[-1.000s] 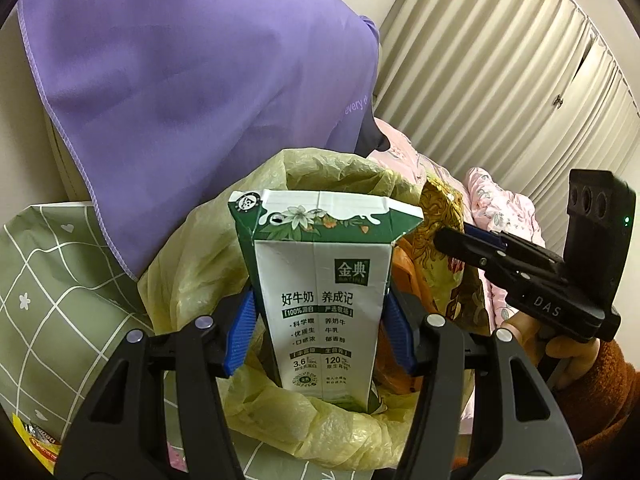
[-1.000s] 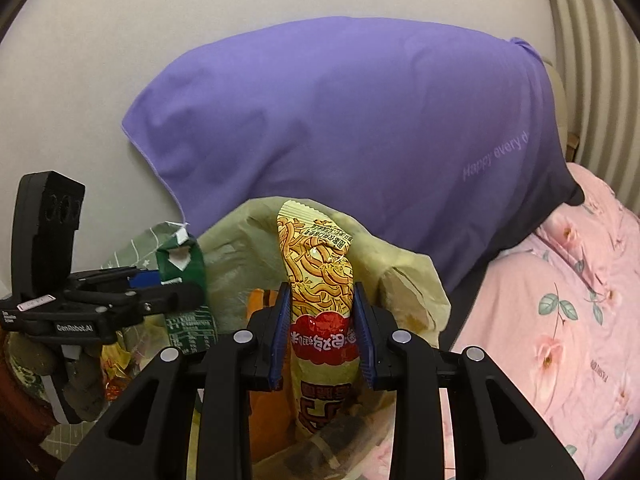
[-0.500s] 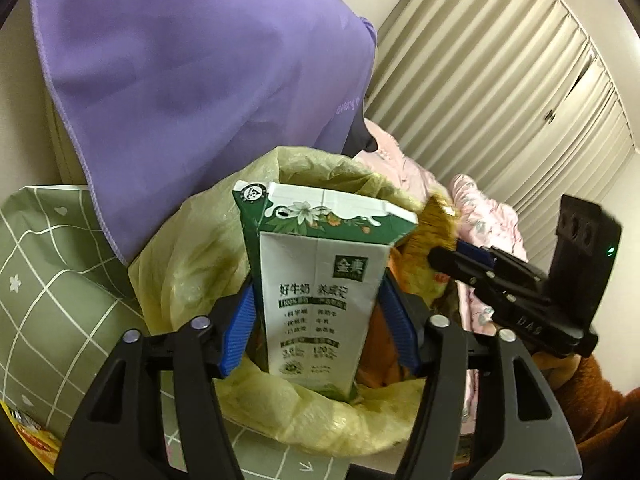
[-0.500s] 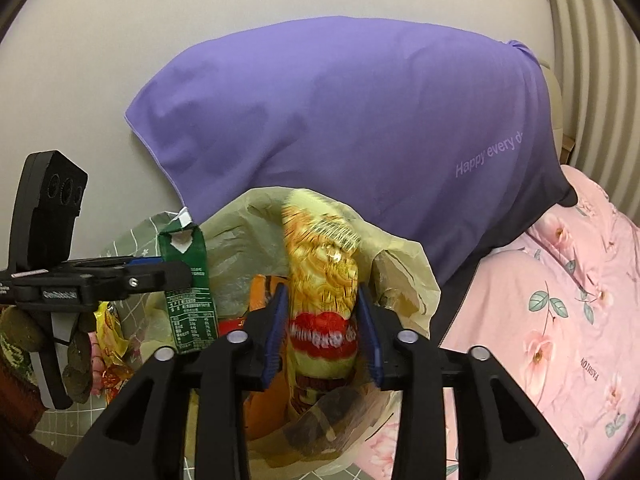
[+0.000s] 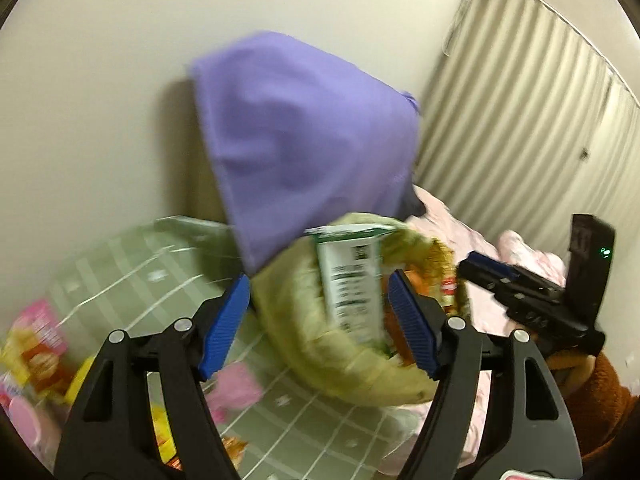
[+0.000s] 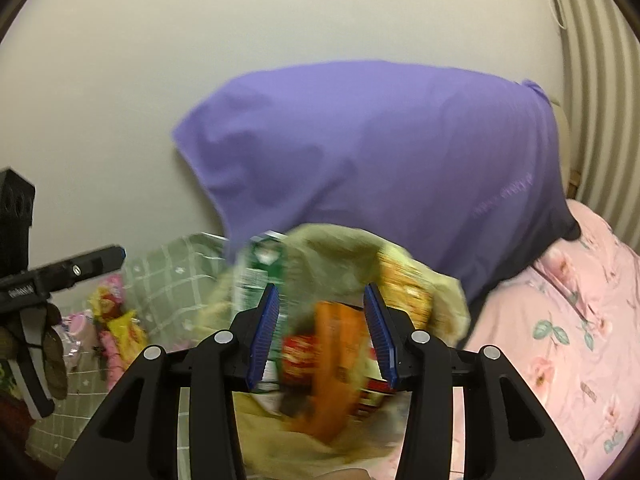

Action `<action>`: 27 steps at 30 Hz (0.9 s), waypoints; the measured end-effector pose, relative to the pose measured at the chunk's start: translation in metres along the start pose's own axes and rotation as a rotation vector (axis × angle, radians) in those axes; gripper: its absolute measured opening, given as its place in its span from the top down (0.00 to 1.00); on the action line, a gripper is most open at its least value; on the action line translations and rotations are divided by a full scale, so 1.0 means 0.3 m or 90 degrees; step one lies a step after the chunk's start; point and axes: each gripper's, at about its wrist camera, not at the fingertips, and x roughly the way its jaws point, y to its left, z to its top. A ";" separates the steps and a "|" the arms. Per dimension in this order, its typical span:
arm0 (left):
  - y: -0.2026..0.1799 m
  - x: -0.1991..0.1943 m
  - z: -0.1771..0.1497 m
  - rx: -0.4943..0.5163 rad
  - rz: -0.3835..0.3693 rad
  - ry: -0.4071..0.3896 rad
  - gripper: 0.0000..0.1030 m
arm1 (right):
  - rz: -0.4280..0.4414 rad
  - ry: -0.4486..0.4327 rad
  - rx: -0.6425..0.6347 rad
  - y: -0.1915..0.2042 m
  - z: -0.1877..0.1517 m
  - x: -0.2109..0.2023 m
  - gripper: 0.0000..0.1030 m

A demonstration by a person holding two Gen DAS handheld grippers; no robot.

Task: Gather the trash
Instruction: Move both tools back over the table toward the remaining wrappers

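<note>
A yellow-green trash bag (image 5: 320, 356) (image 6: 336, 240) stands open on the bed. In it stands a green and white milk carton (image 5: 348, 280) (image 6: 260, 268), blurred and leaning. My left gripper (image 5: 317, 278) is drawn back from the carton; its jaws are opening wide and the pads touch nothing. A yellow noodle snack packet (image 6: 404, 284) lies in the bag beside an orange packet (image 6: 336, 360). My right gripper (image 6: 321, 288) hovers over the bag mouth, jaws opening, with nothing between the pads. Each gripper shows in the other's view: the right gripper (image 5: 500, 276) and the left gripper (image 6: 80, 268).
A purple cloth (image 6: 380, 152) hangs over something behind the bag. Left of the bag a green checked cloth (image 5: 132, 272) bears several loose snack wrappers (image 5: 36, 344) (image 6: 116, 320). Pink floral bedding (image 6: 560, 328) lies to the right, a pleated curtain (image 5: 520, 120) behind.
Both grippers let go and pulled back up from the bag. The milk carton and the snack packet dropped into the bag, and more of the wall and bed came into view.
</note>
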 end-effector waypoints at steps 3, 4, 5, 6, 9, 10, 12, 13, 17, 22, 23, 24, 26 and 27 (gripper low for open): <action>0.061 -0.092 -0.040 -0.013 0.057 -0.017 0.34 | 0.028 -0.009 -0.014 0.074 0.008 -0.002 0.59; 0.085 -0.130 -0.056 -0.014 0.083 -0.027 0.34 | 0.044 -0.011 -0.019 0.108 0.010 0.000 0.59; 0.112 -0.162 -0.070 -0.016 0.107 -0.036 0.34 | 0.054 -0.012 -0.023 0.131 0.011 0.003 0.59; 0.138 -0.192 -0.081 -0.020 0.127 -0.044 0.34 | 0.067 -0.009 -0.030 0.162 0.011 0.009 0.59; 0.232 -0.289 -0.132 -0.040 0.179 -0.066 0.34 | 0.091 0.002 -0.046 0.237 0.008 0.035 0.59; 0.272 -0.328 -0.150 -0.049 0.194 -0.072 0.34 | 0.103 0.007 -0.050 0.263 0.004 0.046 0.59; 0.347 -0.392 -0.180 -0.071 0.223 -0.080 0.34 | 0.137 0.020 -0.052 0.314 -0.003 0.070 0.51; 0.402 -0.431 -0.201 -0.092 0.235 -0.082 0.34 | 0.151 0.024 -0.051 0.331 -0.005 0.079 0.48; 0.607 -0.557 -0.290 -0.188 0.285 -0.090 0.34 | 0.197 0.059 -0.059 0.418 -0.034 0.122 0.48; 0.794 -0.622 -0.405 -0.260 0.317 -0.070 0.32 | 0.191 0.080 -0.110 0.503 -0.071 0.148 0.48; 0.812 -0.611 -0.415 -0.261 0.316 -0.058 0.32 | 0.190 0.086 -0.123 0.519 -0.082 0.153 0.48; 0.834 -0.600 -0.424 -0.261 0.317 -0.043 0.32 | 0.188 0.091 -0.132 0.530 -0.090 0.157 0.47; 0.879 -0.562 -0.434 -0.254 0.329 -0.010 0.32 | 0.182 0.095 -0.136 0.533 -0.103 0.155 0.47; 0.886 -0.546 -0.430 -0.250 0.336 -0.004 0.32 | 0.178 0.099 -0.137 0.536 -0.108 0.159 0.47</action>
